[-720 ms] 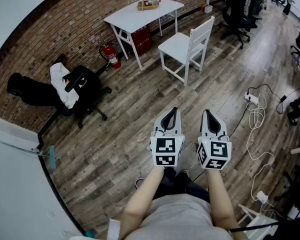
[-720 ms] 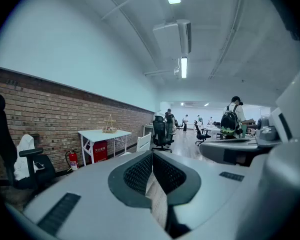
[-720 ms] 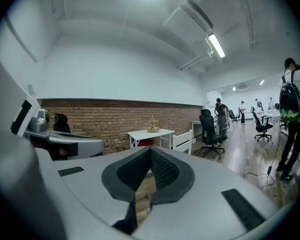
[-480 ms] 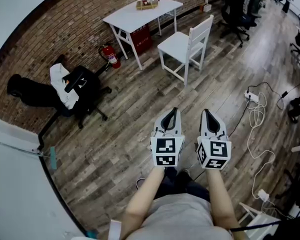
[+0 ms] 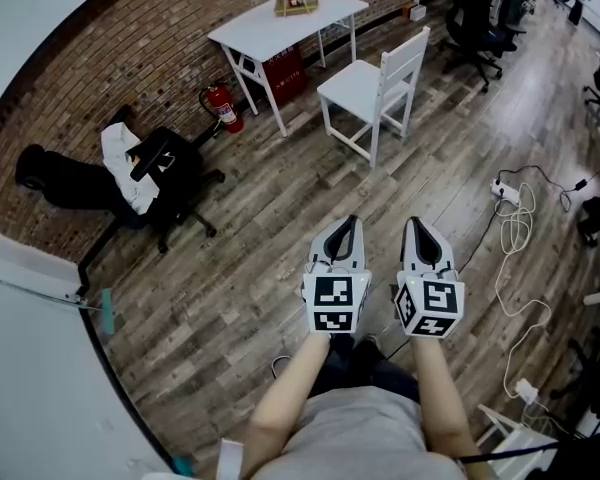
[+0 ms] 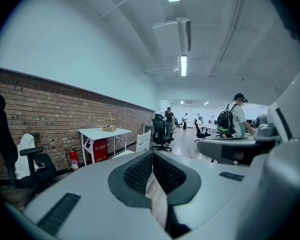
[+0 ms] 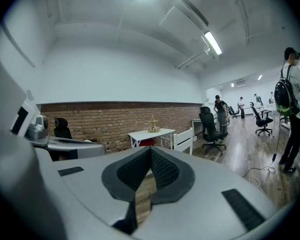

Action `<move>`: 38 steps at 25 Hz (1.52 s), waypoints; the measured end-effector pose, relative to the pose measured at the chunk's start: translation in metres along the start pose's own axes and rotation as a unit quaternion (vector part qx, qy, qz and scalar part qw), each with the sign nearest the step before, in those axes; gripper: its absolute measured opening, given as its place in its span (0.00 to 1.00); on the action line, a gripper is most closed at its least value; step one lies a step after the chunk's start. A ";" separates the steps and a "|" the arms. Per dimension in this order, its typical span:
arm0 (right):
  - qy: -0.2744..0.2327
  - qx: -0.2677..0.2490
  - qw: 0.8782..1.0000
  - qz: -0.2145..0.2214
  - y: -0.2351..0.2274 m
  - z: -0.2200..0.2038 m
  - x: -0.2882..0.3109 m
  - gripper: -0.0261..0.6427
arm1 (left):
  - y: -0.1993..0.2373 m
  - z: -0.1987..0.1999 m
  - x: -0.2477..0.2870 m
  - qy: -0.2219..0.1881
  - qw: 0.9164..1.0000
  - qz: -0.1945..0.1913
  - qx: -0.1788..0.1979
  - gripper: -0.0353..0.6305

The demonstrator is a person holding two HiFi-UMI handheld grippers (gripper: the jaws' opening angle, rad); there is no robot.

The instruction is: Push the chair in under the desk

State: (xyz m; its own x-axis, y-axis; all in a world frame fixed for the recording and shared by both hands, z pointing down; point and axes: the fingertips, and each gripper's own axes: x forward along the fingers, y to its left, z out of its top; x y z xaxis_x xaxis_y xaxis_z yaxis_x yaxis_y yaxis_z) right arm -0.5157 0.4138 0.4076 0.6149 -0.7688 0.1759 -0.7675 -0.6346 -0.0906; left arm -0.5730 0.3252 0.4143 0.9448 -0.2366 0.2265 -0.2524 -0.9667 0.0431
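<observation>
A white wooden chair (image 5: 372, 90) stands pulled out from a small white desk (image 5: 285, 26) against the brick wall, its back toward me. The same chair (image 6: 143, 142) and desk (image 6: 104, 132) show small and far off in the left gripper view; chair (image 7: 184, 139) and desk (image 7: 151, 133) also appear in the right gripper view. My left gripper (image 5: 346, 224) and right gripper (image 5: 417, 226) are held side by side in front of me, well short of the chair. Both are shut with nothing between the jaws.
A red fire extinguisher (image 5: 220, 110) stands left of the desk. A black office chair (image 5: 165, 173) draped with white cloth sits at left. White cables and a power strip (image 5: 505, 196) lie on the wood floor at right. More office chairs and a person with a backpack (image 7: 292, 111) are further back.
The view has shifted very slightly; the chair and desk sit a little lower and to the right in frame. Both grippers keep their pose, shut.
</observation>
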 end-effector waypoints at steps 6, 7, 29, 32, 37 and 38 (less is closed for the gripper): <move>0.001 0.000 1.000 0.001 -0.013 0.000 0.003 0.06 | -0.007 0.001 0.008 -0.002 1.000 0.003 0.004 0.08; 0.002 0.000 1.000 0.001 -0.017 0.000 0.003 0.06 | -0.010 0.001 0.011 -0.001 1.000 0.004 0.004 0.08; 0.023 0.007 0.999 0.022 -0.080 -0.009 0.047 0.06 | -0.029 0.000 0.081 0.013 1.000 0.024 -0.002 0.08; 0.022 0.007 1.000 0.016 -0.091 -0.006 0.069 0.06 | -0.025 0.004 0.104 0.013 1.000 0.018 0.000 0.08; 0.022 0.010 1.000 0.005 -0.106 0.003 0.120 0.06 | -0.006 0.012 0.151 0.012 1.000 0.008 -0.001 0.08; 0.022 0.011 1.000 0.004 -0.107 0.006 0.131 0.06 | 0.000 0.014 0.161 0.013 1.000 0.007 -0.003 0.08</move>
State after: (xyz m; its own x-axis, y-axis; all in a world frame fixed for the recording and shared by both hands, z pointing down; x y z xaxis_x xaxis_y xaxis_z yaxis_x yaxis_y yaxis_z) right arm -0.3516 0.3806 0.4348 0.5995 -0.7701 0.2183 -0.7682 -0.6301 -0.1133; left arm -0.4178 0.2856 0.4369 0.9357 -0.2468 0.2523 -0.2663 -0.9628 0.0460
